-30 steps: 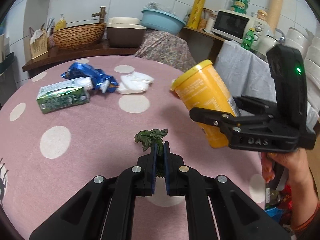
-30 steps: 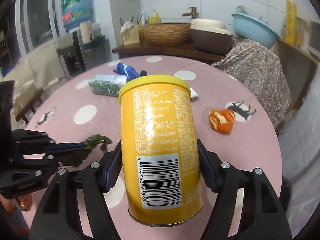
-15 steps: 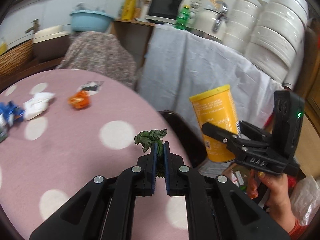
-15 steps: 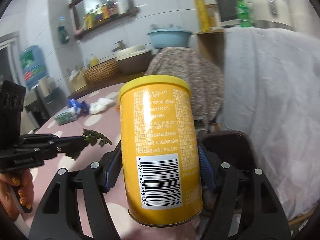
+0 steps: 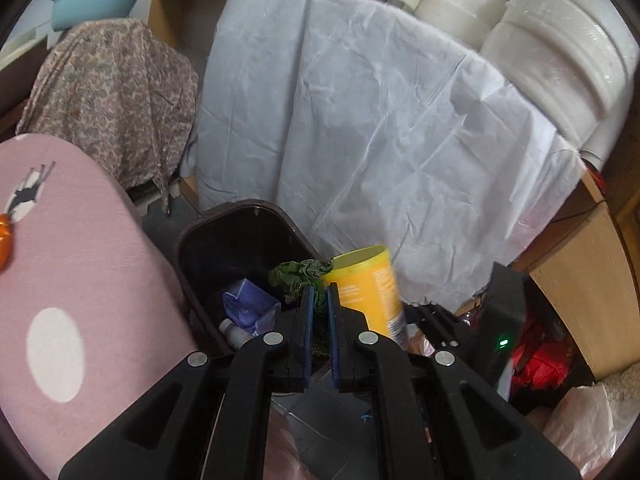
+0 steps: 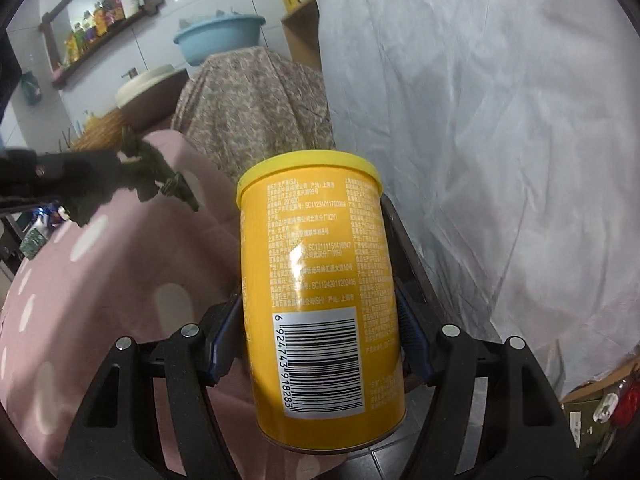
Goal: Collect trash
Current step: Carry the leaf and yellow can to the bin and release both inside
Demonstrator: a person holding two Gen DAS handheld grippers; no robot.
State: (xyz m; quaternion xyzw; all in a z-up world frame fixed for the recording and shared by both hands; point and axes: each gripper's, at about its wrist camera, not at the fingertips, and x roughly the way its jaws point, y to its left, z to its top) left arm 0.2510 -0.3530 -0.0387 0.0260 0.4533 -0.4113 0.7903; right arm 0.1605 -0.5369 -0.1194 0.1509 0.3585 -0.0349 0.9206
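Over the dark bin [image 5: 240, 236], the right gripper [image 6: 320, 344] clamps a yellow can [image 6: 320, 300], long axis near upright, lid [image 6: 308, 168] upward. Beside it, the left gripper [image 5: 318, 300] pinches wilted greens [image 5: 300, 274].

Yellow can [image 6: 320, 296], right wrist view: white label panel at the 6 o'clock end of the side wall carries a barcode [image 6: 320, 358], digits beneath reading 6 924743 918283. Above the barcode, toward 12 o'clock, rows of small white print; legible fragments are "SC11231011700309", "SC10111151410047" and "SC11242011202405". Remaining characters too small to read. Left wrist view: print on the same can is blurred, nothing legible.
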